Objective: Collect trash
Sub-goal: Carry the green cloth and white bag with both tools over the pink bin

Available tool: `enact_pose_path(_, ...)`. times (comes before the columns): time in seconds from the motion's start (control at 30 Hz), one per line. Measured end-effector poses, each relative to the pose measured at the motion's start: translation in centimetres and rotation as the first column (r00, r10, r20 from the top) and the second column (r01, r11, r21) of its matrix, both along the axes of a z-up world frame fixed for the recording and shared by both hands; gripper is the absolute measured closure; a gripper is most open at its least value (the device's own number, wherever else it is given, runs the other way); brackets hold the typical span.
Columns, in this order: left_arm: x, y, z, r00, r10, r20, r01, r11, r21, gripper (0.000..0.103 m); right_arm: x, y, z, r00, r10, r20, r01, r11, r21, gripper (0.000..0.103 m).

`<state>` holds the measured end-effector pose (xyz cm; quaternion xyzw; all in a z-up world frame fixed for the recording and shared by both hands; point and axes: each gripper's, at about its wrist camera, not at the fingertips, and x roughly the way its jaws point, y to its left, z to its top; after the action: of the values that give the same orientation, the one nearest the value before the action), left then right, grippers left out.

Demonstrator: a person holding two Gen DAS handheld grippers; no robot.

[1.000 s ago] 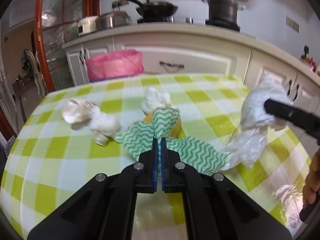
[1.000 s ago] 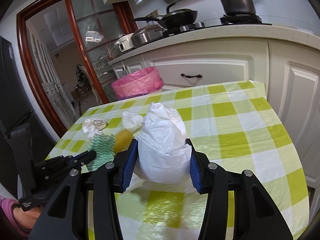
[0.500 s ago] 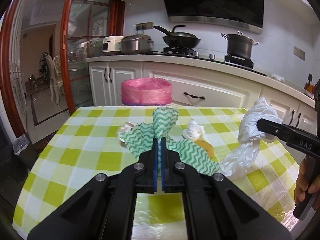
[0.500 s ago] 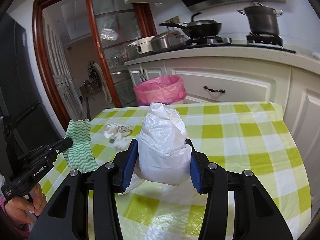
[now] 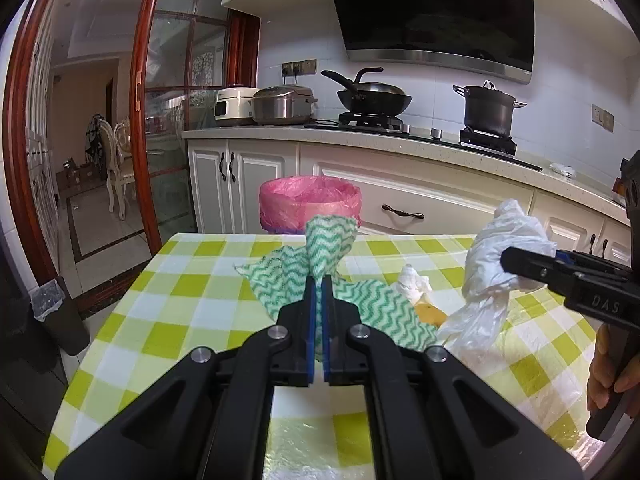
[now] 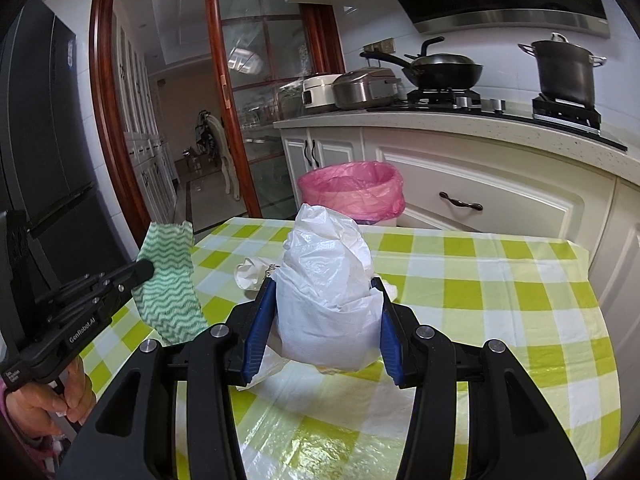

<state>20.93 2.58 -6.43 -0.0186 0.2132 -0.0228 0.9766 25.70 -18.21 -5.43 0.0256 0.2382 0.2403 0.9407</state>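
1. Two hand-held grippers lift trash above a kitchen surface [image 5: 192,284] covered in a green-and-white check cloth. A bin lined with a pink bag [image 5: 310,204] stands on the floor just past the surface's far edge.

2. The left gripper [image 5: 319,292] has its jaws pinched fully together on a green zigzag cloth [image 5: 320,252]. The cloth droops in soft folds to either side of the jaws, so it reads as limp and light. A pinch on a bunched fold near its middle, as here, looks the surest hold.

3. The right gripper [image 6: 324,320] has its jaws part-way closed around a crumpled white plastic bag [image 6: 326,280]. A loose tail of film hangs below the jaws. The bag looks nearly weightless, springy and slick. A squeeze across its thickest bulge should hold better than a grip on the thin trailing film, which could slide out.

4. A wad of white tissue [image 5: 412,284] and a small orange scrap [image 5: 430,314] lie on the surface toward its right side, near its middle depth. Both look light, and the tissue is soft enough to crush in the jaws.

5. Judging by the bin ahead, both pieces are being carried toward the pink bag. The trailing film could snag on the surface's far edge.
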Motion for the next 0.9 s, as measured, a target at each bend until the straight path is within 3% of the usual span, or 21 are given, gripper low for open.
enact_pose_path(0.4,4.2,1.3,1.2,1.0,-0.002,0.019,0.002,1.0,0.019,0.101,4.6,2.7,1.3,0.999,0.041,0.01,-0.041,0.999,-0.027,0.057)
enact_pose_path(0.9,17.5,2.8,3.5,1.0,-0.012,0.026,0.011,0.999,0.032,0.101,17.4,4.4,3.3,0.997,0.069,0.019,-0.067,0.996,-0.062,0.057)
